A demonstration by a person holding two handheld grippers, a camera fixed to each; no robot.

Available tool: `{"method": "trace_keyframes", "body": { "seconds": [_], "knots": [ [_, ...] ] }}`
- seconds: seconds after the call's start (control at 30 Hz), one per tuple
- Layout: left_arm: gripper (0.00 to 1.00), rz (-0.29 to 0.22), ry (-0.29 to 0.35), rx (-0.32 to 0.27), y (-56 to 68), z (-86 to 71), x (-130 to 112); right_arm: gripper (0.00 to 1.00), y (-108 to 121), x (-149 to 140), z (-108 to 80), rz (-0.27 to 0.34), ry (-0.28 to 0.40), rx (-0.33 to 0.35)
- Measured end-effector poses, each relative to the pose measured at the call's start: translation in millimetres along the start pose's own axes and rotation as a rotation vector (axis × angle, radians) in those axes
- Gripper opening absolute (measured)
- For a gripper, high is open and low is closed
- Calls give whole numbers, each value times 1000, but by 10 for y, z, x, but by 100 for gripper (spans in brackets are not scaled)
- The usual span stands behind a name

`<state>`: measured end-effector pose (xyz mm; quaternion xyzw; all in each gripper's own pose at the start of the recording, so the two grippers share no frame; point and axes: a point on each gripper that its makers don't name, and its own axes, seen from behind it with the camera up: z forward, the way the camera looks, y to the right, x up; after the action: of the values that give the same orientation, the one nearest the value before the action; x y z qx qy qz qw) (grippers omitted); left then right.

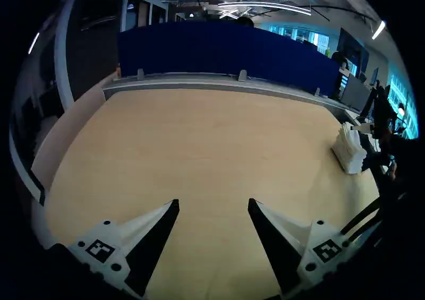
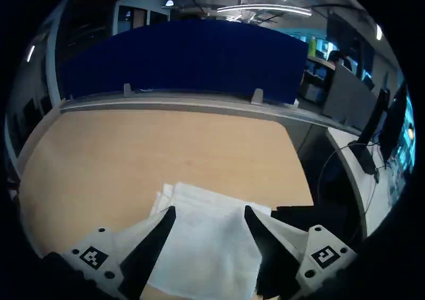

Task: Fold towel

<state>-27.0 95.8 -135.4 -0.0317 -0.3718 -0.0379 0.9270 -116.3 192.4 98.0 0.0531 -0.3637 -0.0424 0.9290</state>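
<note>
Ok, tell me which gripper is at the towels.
The right gripper: its open fingers straddle the white towel stack. The left gripper has wooden table between its open fingers, with the stack off to its right.

Light wooden counter (image 1: 202,140), backed by a dark blue partition (image 1: 223,50); ceiling strip lights (image 1: 265,5) overhead; dark monitors (image 2: 394,120) on a neighbouring desk.

I can read no text, brand or number; the square black-and-white markers (image 1: 101,249) on my left gripper (image 1: 213,203) bear no letters.
</note>
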Motion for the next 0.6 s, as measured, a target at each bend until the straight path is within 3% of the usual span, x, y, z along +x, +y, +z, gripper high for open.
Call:
{"method": "trace_keyframes", "body": {
  "seconds": [0.3,0.5,0.6],
  "knots": [
    [96,-23,6,29,-97,-63,-17,100,-57,-112,252,-20,-50,7],
    [96,-31,11,32,-111,-66,-14,100,-46,-90,225,-24,-48,5],
    [96,-28,11,29,-115,-45,-8,100,-52,0,117,-19,-20,1]
  ]
}}
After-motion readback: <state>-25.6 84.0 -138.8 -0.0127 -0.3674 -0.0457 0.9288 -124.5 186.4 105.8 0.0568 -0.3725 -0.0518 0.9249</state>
